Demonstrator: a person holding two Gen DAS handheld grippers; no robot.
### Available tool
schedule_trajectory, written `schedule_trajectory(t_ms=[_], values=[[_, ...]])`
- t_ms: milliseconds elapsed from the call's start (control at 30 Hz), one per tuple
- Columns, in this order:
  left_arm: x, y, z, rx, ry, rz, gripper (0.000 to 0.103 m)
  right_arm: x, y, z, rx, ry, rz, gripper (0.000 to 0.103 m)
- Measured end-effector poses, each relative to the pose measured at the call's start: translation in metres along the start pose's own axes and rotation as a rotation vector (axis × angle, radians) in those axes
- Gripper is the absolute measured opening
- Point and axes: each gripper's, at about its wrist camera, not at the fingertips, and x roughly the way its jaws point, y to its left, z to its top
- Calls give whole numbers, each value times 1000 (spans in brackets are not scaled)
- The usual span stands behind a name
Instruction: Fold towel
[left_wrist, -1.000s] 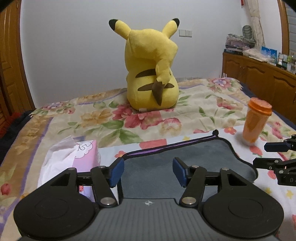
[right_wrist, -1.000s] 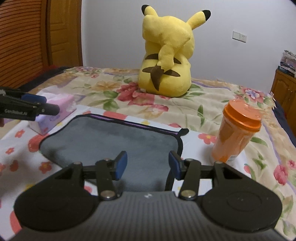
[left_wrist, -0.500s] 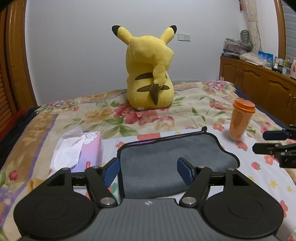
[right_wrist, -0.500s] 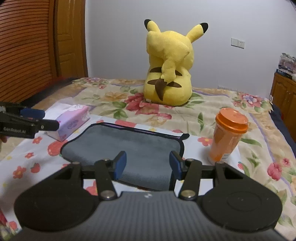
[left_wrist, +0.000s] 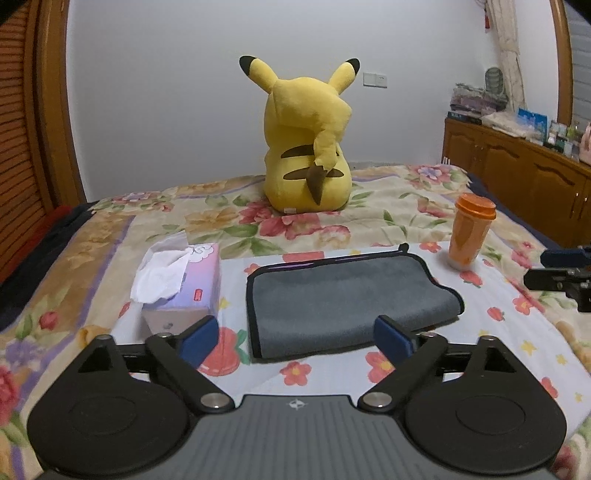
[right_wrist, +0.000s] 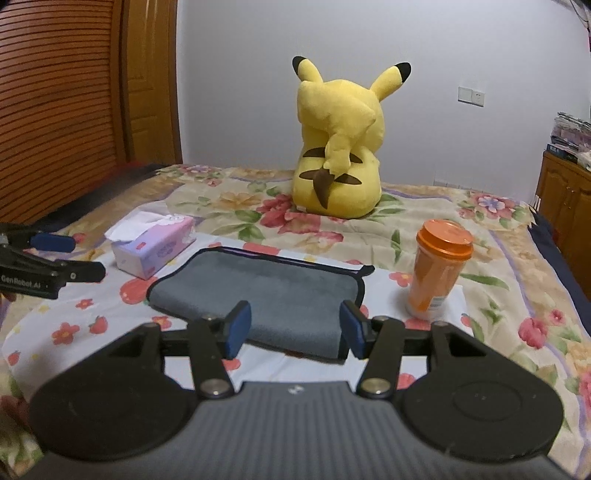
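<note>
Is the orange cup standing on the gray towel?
No, the orange cup stands upright on the floral sheet, apart from the gray towel, beside its right edge.

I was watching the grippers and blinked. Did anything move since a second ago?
Both grippers, left gripper and right gripper, pulled back and up from the gray towel, open and empty. The towel, tissue box, orange cup and plush stayed put.

Towel (left_wrist: 347, 299) lies between tissue box (left_wrist: 181, 280) and cup (left_wrist: 469, 230), plush (left_wrist: 308, 147) behind.
</note>
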Motion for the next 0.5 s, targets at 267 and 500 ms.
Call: schedule_trajectory(t_ms=[267, 500], values=[[-16, -9, -6, 0, -16, -18, 103, -20, 10, -9, -13, -9, 4, 58], [-24, -19, -18, 32, 9, -12, 103, -34, 16, -15, -2, -15, 9, 63]])
